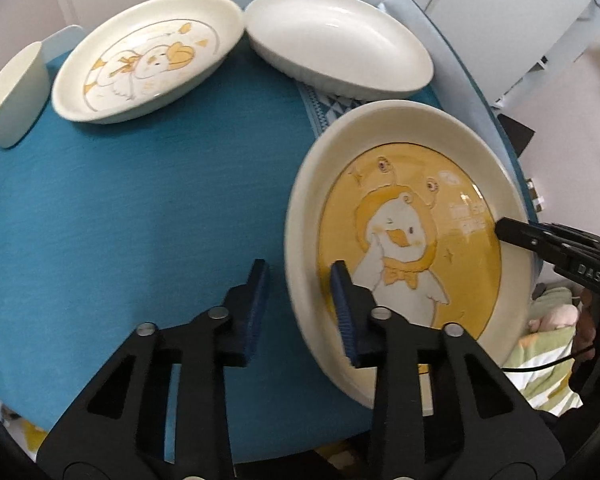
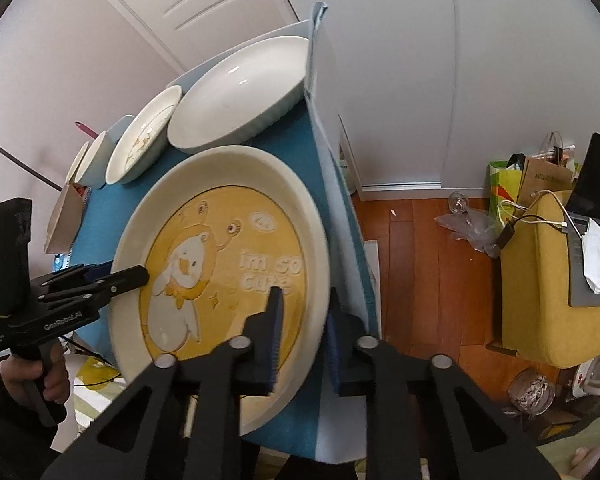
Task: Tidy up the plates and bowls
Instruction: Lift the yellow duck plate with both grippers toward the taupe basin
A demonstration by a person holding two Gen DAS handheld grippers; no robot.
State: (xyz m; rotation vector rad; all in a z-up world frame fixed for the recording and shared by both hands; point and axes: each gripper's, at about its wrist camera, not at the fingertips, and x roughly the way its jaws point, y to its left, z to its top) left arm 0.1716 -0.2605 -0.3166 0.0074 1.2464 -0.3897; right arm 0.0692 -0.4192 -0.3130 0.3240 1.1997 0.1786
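Blue cloth covers the table (image 1: 140, 220); on its near right corner sits the yellow duck plate (image 1: 412, 240), clamped at opposite rims by the left gripper (image 1: 300, 304) and right gripper (image 2: 304, 336). Lift both ends level. Beyond the duck plate, the white dish (image 1: 340, 44) and chick plate (image 1: 148, 60) stand close.

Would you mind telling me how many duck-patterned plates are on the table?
2: the yellow duck plate sits nearest, gripped at opposite rims; the white duck plate sits behind, beside the plain white dish. None seem hidden.
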